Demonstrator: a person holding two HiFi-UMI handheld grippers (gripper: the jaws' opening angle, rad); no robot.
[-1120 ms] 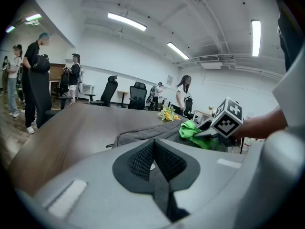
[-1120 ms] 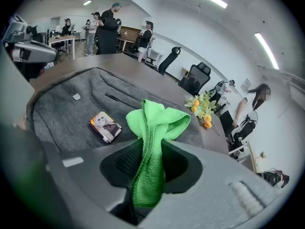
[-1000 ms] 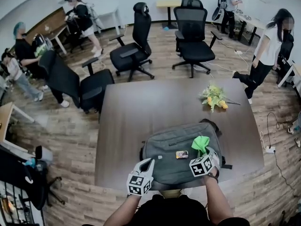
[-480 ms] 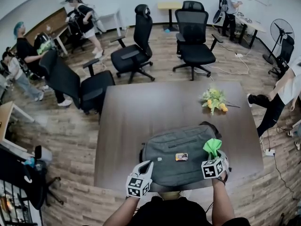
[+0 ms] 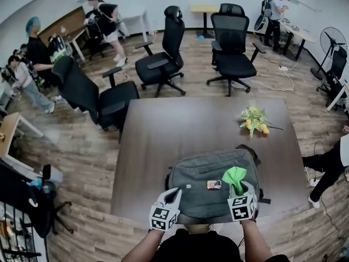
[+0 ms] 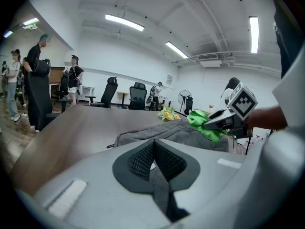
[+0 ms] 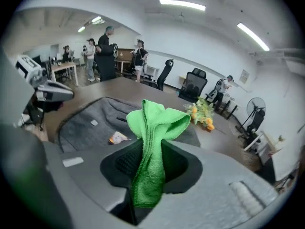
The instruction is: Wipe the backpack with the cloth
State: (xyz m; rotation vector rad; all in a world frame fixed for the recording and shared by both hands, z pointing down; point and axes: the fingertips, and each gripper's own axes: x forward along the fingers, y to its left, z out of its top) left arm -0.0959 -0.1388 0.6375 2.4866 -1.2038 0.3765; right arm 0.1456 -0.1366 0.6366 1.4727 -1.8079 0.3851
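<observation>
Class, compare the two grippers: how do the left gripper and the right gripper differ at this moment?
The right gripper is shut on the green cloth; the left gripper is shut with nothing between its jaws. The right gripper is over the right side of the backpack; the left gripper is by its near left corner. Both carry marker cubes.

two grippers, left gripper point(image 5: 175, 192) and right gripper point(image 5: 240, 192); one green cloth point(image 5: 234, 174) in the right; one grey backpack point(image 5: 204, 171) under both; one small card point(image 5: 214, 185) between them; one flower bunch point(image 5: 253, 119) beyond the right; three black office chairs point(image 5: 232, 48) farther off
</observation>
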